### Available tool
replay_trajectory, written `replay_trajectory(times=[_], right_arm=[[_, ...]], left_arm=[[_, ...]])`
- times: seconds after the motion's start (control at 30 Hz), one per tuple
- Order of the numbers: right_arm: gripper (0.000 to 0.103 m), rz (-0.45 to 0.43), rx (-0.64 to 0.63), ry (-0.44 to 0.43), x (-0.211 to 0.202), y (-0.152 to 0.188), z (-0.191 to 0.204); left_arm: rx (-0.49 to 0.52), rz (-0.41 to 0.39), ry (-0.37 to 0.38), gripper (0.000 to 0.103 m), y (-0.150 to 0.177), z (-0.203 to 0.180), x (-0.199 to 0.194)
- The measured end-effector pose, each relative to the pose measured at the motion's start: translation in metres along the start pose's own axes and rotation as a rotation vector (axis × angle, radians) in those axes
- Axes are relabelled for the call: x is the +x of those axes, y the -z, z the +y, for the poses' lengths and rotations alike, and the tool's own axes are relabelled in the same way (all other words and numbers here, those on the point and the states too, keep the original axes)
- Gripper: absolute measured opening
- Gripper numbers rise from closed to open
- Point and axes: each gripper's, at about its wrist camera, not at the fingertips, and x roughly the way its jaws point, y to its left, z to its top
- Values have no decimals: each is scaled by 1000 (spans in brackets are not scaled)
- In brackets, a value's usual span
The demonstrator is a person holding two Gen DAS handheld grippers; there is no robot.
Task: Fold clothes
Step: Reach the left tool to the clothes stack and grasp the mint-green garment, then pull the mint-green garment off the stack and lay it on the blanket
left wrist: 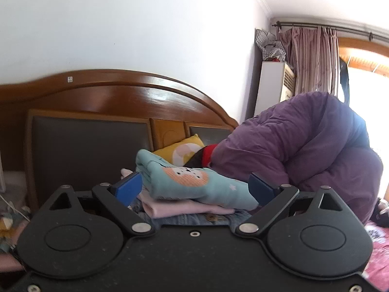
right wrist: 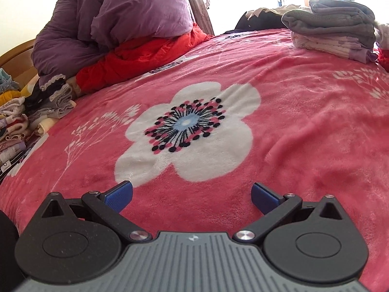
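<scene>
White walls and a curved wooden headboard (left wrist: 116,97) back the left wrist view, with pink striped curtains (left wrist: 313,58) at a bright window on the right. Just ahead of the left claw (left wrist: 195,188) lies a small stack of folded clothes: a teal top with an orange print (left wrist: 194,182) on top, a pale pink garment (left wrist: 175,206) under it, and blue denim with a button (left wrist: 214,219) at the bottom. The left claw's blue pads (left wrist: 128,189) stand wide apart on either side of the stack, holding nothing. A yellow cushion (left wrist: 182,149) leans against the headboard behind the stack, and a bulky purple quilt (left wrist: 304,141) is heaped to the right.

The right wrist view looks across a pink fleece blanket (right wrist: 304,121) with a large white flower (right wrist: 189,131) printed on it. The right claw (right wrist: 192,196) hovers low over the blanket, its pads spread wide and empty. At the left edge sits a pile of folded small clothes (right wrist: 14,121). The purple quilt (right wrist: 116,17) rises at the far left over a red quilt (right wrist: 145,53). At the far right, a folded grey blanket (right wrist: 335,19) rests on folded pale lilac cloth (right wrist: 328,45).
</scene>
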Motion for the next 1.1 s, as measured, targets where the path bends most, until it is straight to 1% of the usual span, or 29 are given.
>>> replay_trajectory(times=[0.03, 0.07, 0.13, 0.2, 0.23, 0.27, 0.3, 0.33, 0.37, 0.47, 0.57, 0.7, 0.8, 0.9, 0.97, 1.0, 1.03, 1.07, 1.1], right_arm=[[103, -1, -6, 4, 0, 1, 1], [103, -1, -12, 8, -1, 2, 3], [103, 4, -25, 15, 2, 3, 3], [103, 5, -29, 18, 2, 3, 4], [103, 5, -27, 17, 1, 3, 3], [103, 6, -24, 16, 1, 4, 3], [103, 6, -20, 15, 1, 4, 2], [103, 6, -16, 13, 1, 3, 1], [103, 6, -13, 12, 1, 3, 1], [103, 9, -13, 14, 2, 3, 2], [103, 9, -9, 11, 1, 3, 1], [103, 9, 15, 1, 0, 1, -2], [103, 7, 40, -8, -1, 0, -4], [103, 6, 56, -13, -2, -1, -6], [103, 6, 60, -14, -2, -1, -6], [103, 6, 62, -14, -2, -2, -6], [103, 6, 63, -14, -2, -2, -6], [103, 6, 65, -14, -2, -2, -6], [103, 6, 67, -14, -2, -2, -6]], left_arm=[[11, 17, -5, 83, -1, 2, 12], [22, 34, -10, 80, -2, 4, 23], [22, 60, -18, 75, -3, 9, 42], [16, 95, -13, 74, -3, 15, 56], [14, 118, -8, 69, -2, 17, 61], [21, 137, -5, 52, -1, 17, 65], [46, 136, -18, 45, 1, 16, 65], [77, 128, -37, 30, 3, 13, 64], [91, 123, -40, 22, 3, 12, 63], [116, 116, -26, 14, 4, 11, 61], [163, 117, -9, 9, 3, 2, 60], [193, 96, 51, 6, 5, -10, 47], [222, 63, 109, 5, 6, -30, 32], [307, 22, 215, 3, 7, -71, 9], [384, -5, 325, 3, 10, -110, -14], [439, -12, 409, 2, 13, -134, -28], [472, -15, 531, 2, 17, -157, -45], [434, -16, 641, 3, 18, -172, -58], [367, -17, 737, 3, 17, -184, -69]])
